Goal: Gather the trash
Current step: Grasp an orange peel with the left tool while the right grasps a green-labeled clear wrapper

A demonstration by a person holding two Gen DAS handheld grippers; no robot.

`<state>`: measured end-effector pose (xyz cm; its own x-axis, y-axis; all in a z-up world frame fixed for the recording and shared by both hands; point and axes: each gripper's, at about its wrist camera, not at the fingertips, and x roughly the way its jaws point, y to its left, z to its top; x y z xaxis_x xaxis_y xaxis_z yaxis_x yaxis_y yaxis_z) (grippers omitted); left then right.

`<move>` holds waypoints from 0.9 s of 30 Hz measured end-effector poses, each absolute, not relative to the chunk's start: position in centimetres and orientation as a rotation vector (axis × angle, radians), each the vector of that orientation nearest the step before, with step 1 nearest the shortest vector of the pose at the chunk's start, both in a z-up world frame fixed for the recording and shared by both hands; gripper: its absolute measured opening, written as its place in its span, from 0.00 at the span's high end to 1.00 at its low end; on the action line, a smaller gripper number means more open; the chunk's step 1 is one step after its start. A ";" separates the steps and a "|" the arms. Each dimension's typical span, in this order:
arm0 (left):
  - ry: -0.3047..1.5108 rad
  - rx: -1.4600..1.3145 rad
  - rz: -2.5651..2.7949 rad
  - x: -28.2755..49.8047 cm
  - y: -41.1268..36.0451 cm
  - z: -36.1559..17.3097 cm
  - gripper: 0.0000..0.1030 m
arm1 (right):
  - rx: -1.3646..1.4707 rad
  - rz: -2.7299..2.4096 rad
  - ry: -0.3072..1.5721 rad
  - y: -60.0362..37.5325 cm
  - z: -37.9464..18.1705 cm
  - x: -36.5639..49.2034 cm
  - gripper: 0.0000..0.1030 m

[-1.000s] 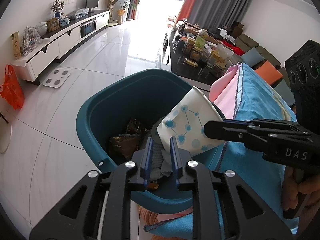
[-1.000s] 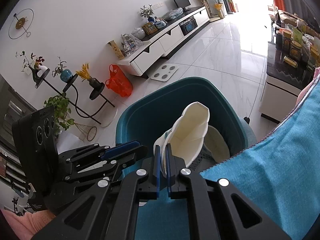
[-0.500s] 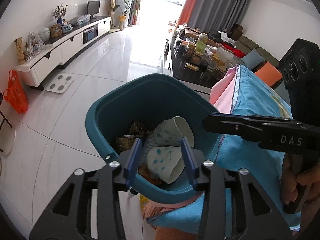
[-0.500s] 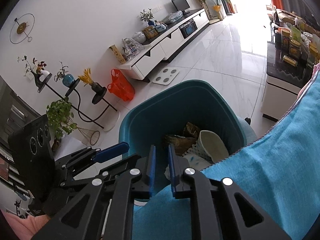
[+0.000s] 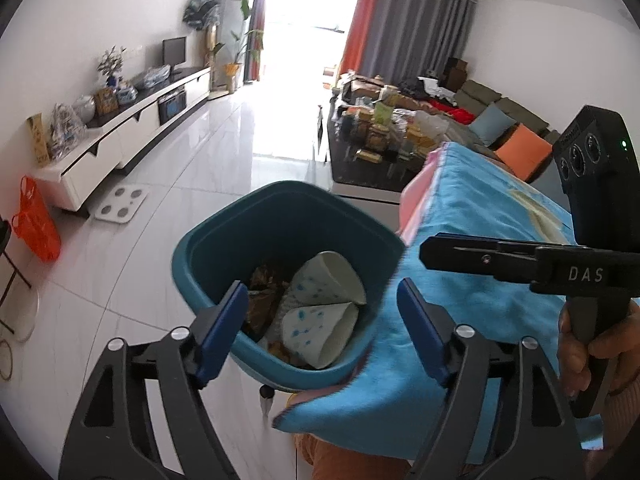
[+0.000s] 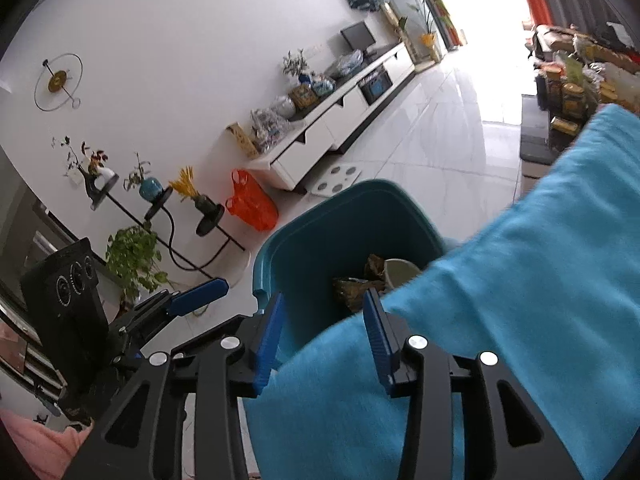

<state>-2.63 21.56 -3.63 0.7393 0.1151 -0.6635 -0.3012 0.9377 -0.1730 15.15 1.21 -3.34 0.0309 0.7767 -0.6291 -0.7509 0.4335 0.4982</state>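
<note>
A teal trash bin (image 5: 224, 240) (image 6: 316, 236) stands on the floor beside a table draped in blue cloth (image 5: 480, 200) (image 6: 520, 260). Two white paper cups with blue dots (image 5: 320, 312) lie inside it on brown wrappers (image 5: 260, 284) (image 6: 352, 286). My left gripper (image 5: 320, 304) hangs above the bin's near rim, jaws opening wide, nothing between its fingers. My right gripper (image 6: 325, 312) is over the bin's edge and the cloth, jaws opening, holding nothing. In the left wrist view the right gripper (image 5: 500, 256) is seen side-on, held by a hand (image 5: 592, 352).
White tiled floor (image 5: 180, 184) surrounds the bin. A white TV cabinet (image 5: 120, 132) lines the left wall, with an orange bag (image 5: 38, 224) and a scale (image 5: 122, 202) nearby. A cluttered dark coffee table (image 5: 372, 148) and a sofa (image 5: 500, 120) lie beyond. Plant stands (image 6: 160, 204) line the wall.
Both grippers let go of their paper cups, which dropped into the bin. Both jaws spread apart and both hands drew back and rose from the bin.
</note>
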 end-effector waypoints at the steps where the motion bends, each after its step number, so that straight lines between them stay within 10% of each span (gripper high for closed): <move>1: 0.699 -0.273 0.223 -2.6 21.1 -3.4 0.21 | 0.040 1.170 0.984 0.4 -3.2 15.1 0.59; 12: 0.664 -0.185 0.011 -1.4 13.0 -1.9 0.07 | 0.095 1.040 0.843 -11.1 -1.2 13.5 0.50; 27: 0.764 -0.058 -0.345 4.5 -1.2 -2.6 0.18 | 0.209 0.615 0.778 -28.9 -0.9 16.2 0.49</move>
<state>4.45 -1.25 -2.56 0.6688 -0.3266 -0.6678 0.2849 0.9424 -0.1755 16.17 -28.91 -0.93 0.5489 0.5896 -0.5925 -0.4405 0.8065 0.3944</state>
